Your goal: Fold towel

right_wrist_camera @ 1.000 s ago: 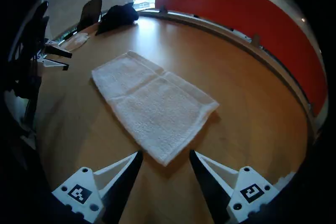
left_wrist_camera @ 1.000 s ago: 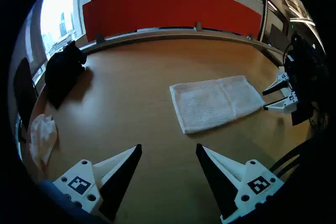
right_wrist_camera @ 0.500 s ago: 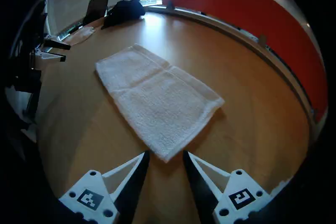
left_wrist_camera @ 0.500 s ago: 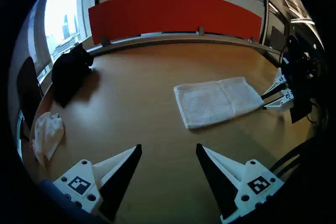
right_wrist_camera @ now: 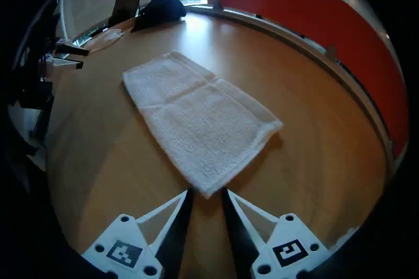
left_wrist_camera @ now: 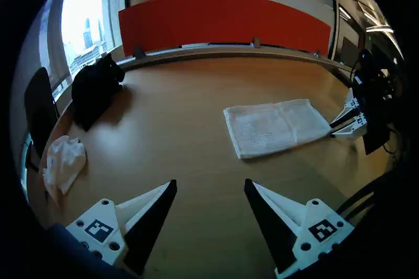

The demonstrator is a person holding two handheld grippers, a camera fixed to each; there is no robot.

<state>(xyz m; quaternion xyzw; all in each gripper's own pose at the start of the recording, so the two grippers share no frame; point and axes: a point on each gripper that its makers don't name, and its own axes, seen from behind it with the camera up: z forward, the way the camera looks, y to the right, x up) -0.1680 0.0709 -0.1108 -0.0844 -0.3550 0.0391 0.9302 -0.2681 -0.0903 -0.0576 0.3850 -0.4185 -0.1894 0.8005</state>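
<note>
Towel (right_wrist_camera: 199, 116) lies flat on the table (right_wrist_camera: 314, 137), one corner between the right tongs (right_wrist_camera: 207, 191), not quite pinched; left tongs (left_wrist_camera: 209, 181) spread wide.

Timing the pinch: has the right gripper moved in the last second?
Yes. The right gripper has been closing: both fingers have drawn inward toward the near corner of the towel, which lies between them. A gap remains.

White towel (right_wrist_camera: 196, 116) (terry, folded), flat on wooden table (right_wrist_camera: 309, 137)
</note>
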